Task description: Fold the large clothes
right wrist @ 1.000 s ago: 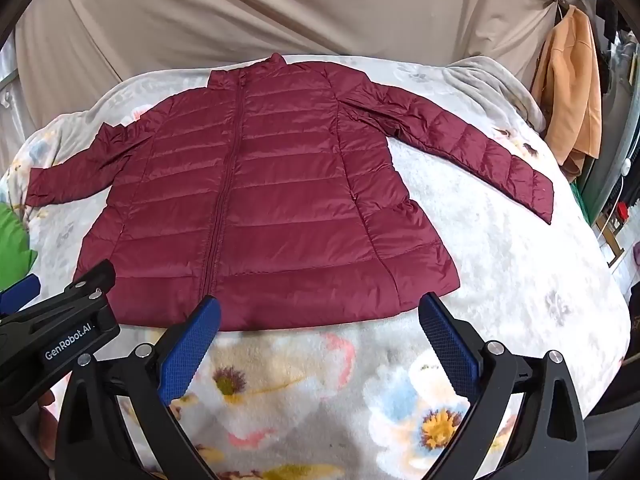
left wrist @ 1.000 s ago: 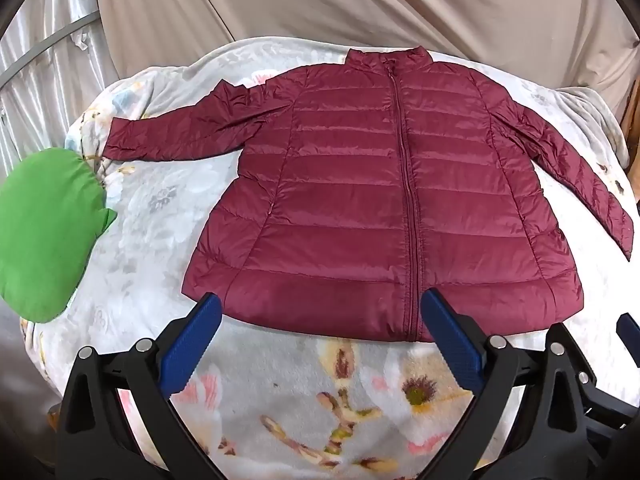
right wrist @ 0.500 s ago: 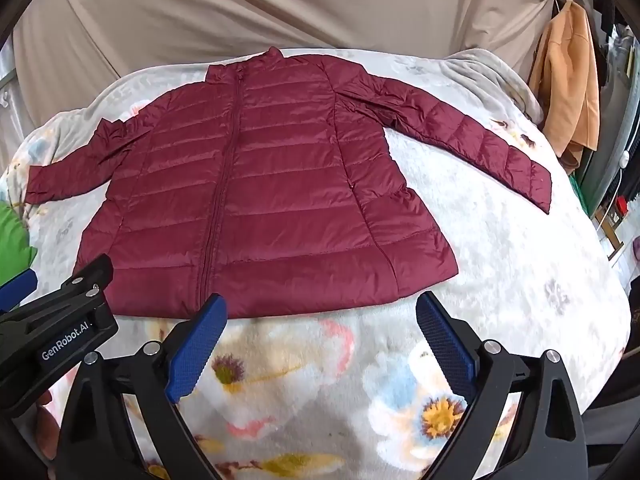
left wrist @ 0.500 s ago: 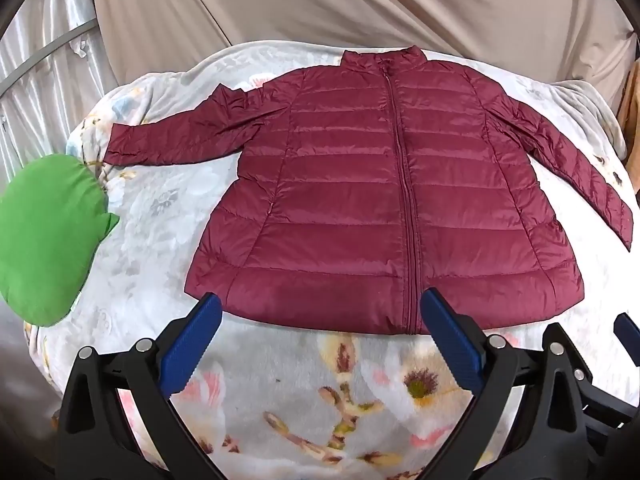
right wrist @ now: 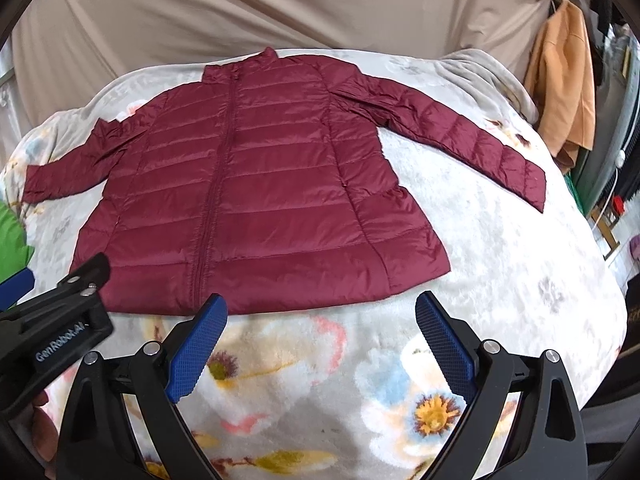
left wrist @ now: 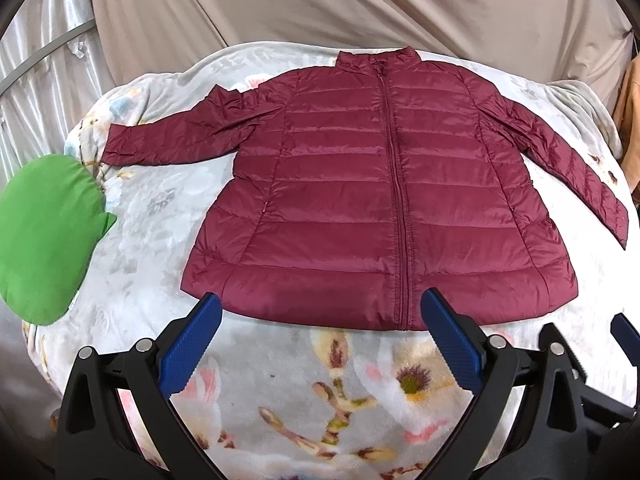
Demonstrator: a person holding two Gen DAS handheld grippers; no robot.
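Observation:
A maroon quilted puffer jacket [left wrist: 380,200] lies flat and zipped, front up, on a floral blanket, collar at the far side and both sleeves spread out. It also shows in the right wrist view [right wrist: 256,192]. My left gripper [left wrist: 320,336] is open and empty, hovering just short of the jacket's hem, near the zip's lower end. My right gripper [right wrist: 320,336] is open and empty, just short of the hem's right half. The left gripper's body [right wrist: 52,332] shows at the lower left of the right wrist view.
The floral blanket [left wrist: 320,400] covers a rounded bed. A green cushion [left wrist: 44,236] lies at its left edge. A beige curtain [left wrist: 360,4] hangs behind. An orange garment [right wrist: 564,88] hangs at the right, with clutter beyond the bed's right edge.
Both grippers have drawn back slightly and lifted, so the jacket's hem sits a little farther ahead of the fingertips. The jacket has not moved.

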